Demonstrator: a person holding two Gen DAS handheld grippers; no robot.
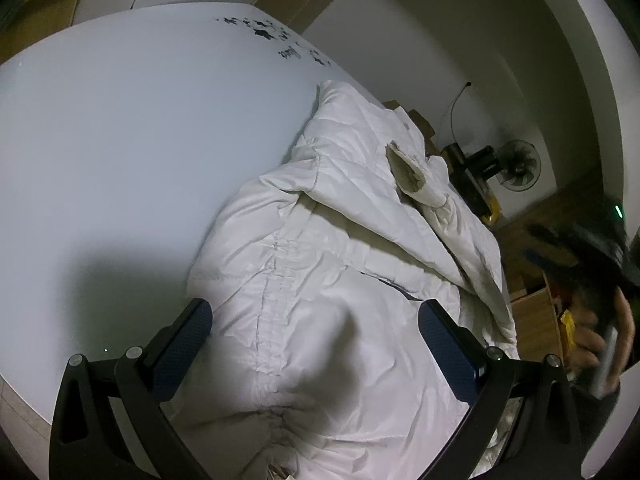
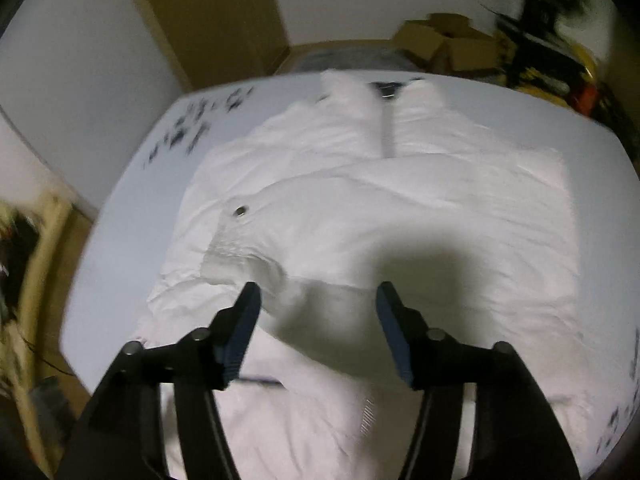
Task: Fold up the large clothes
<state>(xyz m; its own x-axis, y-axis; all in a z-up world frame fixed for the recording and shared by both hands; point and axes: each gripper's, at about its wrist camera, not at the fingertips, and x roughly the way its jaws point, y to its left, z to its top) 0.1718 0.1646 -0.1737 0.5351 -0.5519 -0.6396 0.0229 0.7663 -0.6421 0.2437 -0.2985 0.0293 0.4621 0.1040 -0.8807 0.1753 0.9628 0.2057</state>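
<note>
Mid-fold on the white padded jacket [image 2: 360, 220] on the table [image 1: 120, 140]: both the left gripper [image 1: 316, 316] and right gripper [image 2: 318, 300] hover spread and empty above it, next needing a fresh pinch on an edge.

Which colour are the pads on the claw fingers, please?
Dark blue pads on black fingers; the left wrist view shows them best.

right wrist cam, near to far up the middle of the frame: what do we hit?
right gripper, jaws open, over the white padded jacket → the jacket's dark zipper → far edge of the white table → cardboard boxes on the floor beyond.
</note>
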